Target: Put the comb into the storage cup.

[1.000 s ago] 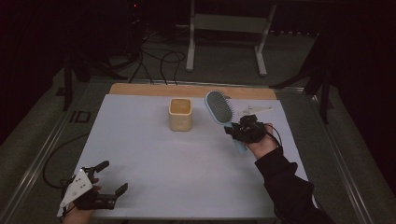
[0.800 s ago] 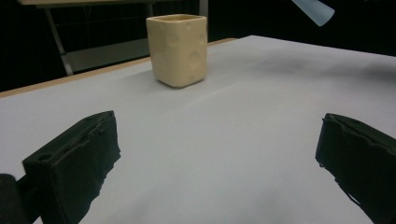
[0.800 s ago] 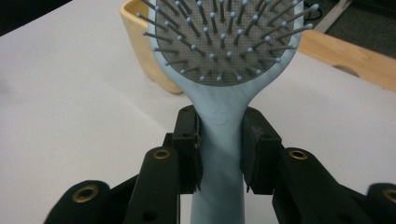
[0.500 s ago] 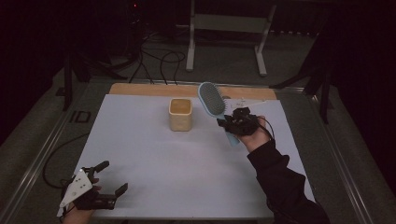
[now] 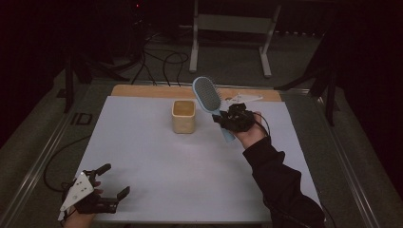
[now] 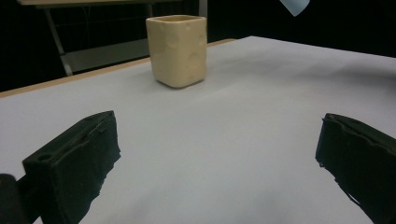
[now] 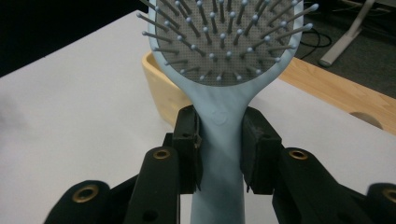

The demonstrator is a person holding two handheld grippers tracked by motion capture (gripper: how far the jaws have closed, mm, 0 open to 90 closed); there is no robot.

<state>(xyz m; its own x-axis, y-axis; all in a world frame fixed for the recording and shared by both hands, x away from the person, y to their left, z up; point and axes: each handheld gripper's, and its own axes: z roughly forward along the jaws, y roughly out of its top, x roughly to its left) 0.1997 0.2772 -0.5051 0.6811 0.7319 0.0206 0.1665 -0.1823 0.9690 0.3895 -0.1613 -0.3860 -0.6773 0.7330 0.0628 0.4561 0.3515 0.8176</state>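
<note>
1. High view takes in the broad white rectangular table top (image 5: 157, 156), a strip of bare pale wood along its far edge (image 5: 142, 91), with dark floor, black cables and a grey metal stand beyond.
2. On the person's right, a forearm in a black sleeve (image 5: 280, 185) reaches in from the near edge toward the far right part of the table.
3. At its end, the right gripper (image 5: 231, 118) is clamped on the neck of a light blue plastic paddle hairbrush with a grey bristle pad (image 5: 207, 95). The brush is held above the table, its head tilted up and away toward the far left, just beside the cup's far right corner; the handle end pokes out below the hand.
4. The right gripper view shows the grip close up: both black jaws press on the brush (image 7: 219, 121) just below the head, one on each side, and the bristles with their small blue tips face the camera.
5. A small cream-yellow square ceramic cup (image 5: 183, 116) stands upright and open on the far middle of the table; in the left gripper view it (image 6: 177, 49) stands well ahead on the white surface.
6. At the near left corner, the left gripper (image 5: 110, 181) rests low by the table edge, its jaws spread wide with nothing between them.
</note>
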